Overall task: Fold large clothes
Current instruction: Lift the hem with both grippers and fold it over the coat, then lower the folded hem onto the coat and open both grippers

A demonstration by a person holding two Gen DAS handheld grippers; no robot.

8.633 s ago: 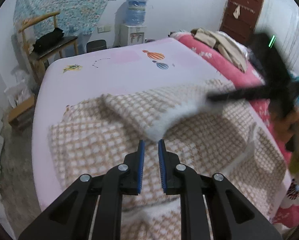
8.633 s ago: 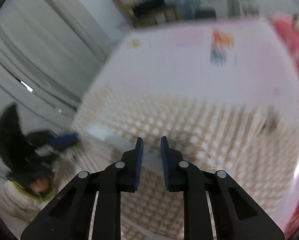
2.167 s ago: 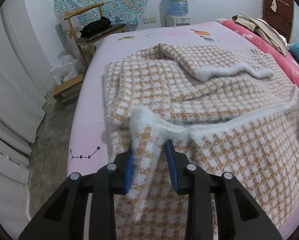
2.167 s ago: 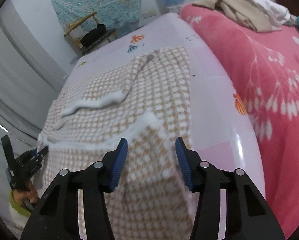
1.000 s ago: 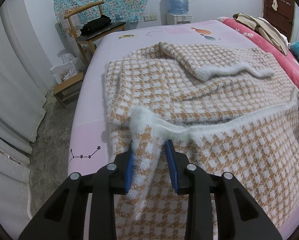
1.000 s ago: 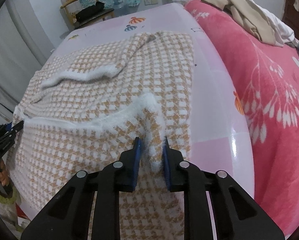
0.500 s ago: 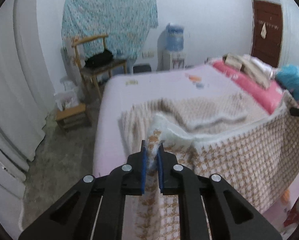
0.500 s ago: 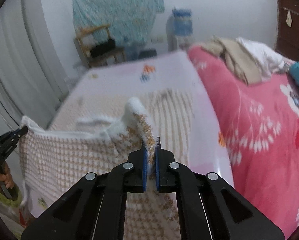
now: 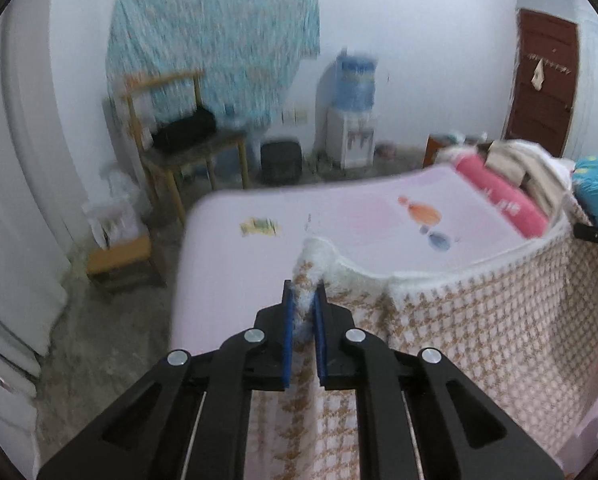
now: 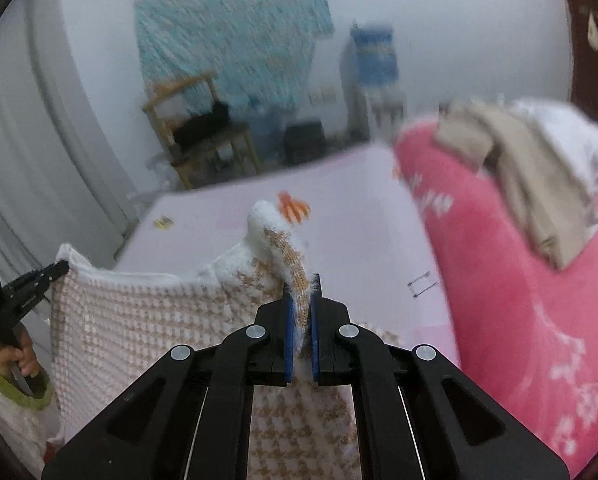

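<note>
The blanket (image 9: 479, 320) hangs before the bed (image 9: 359, 224) — chair (image 9: 187, 136) and dispenser (image 9: 353, 120) behind.

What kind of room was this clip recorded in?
Most likely a lived-in home bedroom: a wide bed with a pink sheet, a water dispenser against the far wall, and a wooden chair beside it.

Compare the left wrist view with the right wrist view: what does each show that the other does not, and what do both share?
Left wrist only: a brown door and a low wooden stool. Right wrist only: the person's hand holding the left tool. Both: the checked blanket clamped at a corner, the wooden chair and the water dispenser.
</note>
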